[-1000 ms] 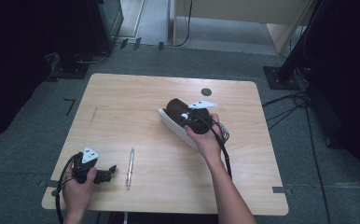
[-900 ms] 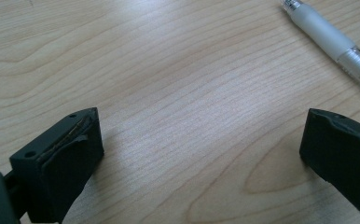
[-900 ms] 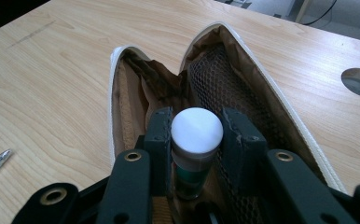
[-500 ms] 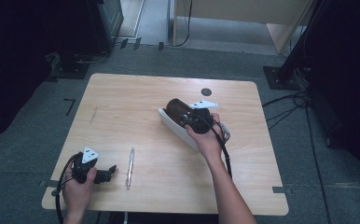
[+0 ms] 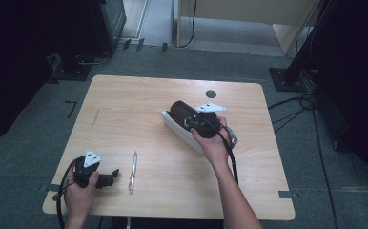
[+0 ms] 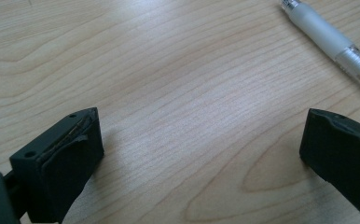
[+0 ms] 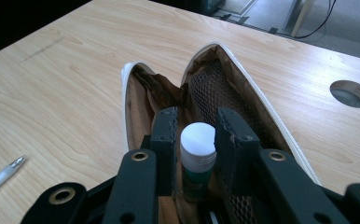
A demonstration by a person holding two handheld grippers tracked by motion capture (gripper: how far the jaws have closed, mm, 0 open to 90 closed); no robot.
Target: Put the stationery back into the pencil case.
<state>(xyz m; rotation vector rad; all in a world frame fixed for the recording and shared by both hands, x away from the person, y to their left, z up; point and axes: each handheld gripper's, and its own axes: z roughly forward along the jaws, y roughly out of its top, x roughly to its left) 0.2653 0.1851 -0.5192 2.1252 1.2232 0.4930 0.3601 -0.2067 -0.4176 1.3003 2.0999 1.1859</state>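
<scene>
Glue stick (image 7: 197, 158), white-capped with a green body, stands upright between the two black jaws of the right tool (image 7: 197, 140), which grasps it by its sides. The stick sits inside the open mouth of a pencil case (image 7: 243, 93), a white-edged pouch with a brown lining and a mesh pocket. In the high view the case (image 5: 179, 125) lies slanted near the middle of the wooden worktop (image 5: 139, 105), a little to the right, and the right tool (image 5: 202, 125) rests over its near end, held by the person's right hand (image 5: 215, 143).

A white pen (image 5: 133, 171) lies by itself on the worktop near the front edge, well apart from the case. Just to its left, the left tool (image 5: 110, 178) sits low by the front left corner in the person's left hand (image 5: 79, 191), its jaws pointing toward the pen. In the left gripper view this tool's jaws stand wide apart, released, with bare wood between them, and the pen (image 6: 332, 39) lies beyond them at the upper right. A round hole (image 5: 211, 94) sits in the worktop near its far edge.
</scene>
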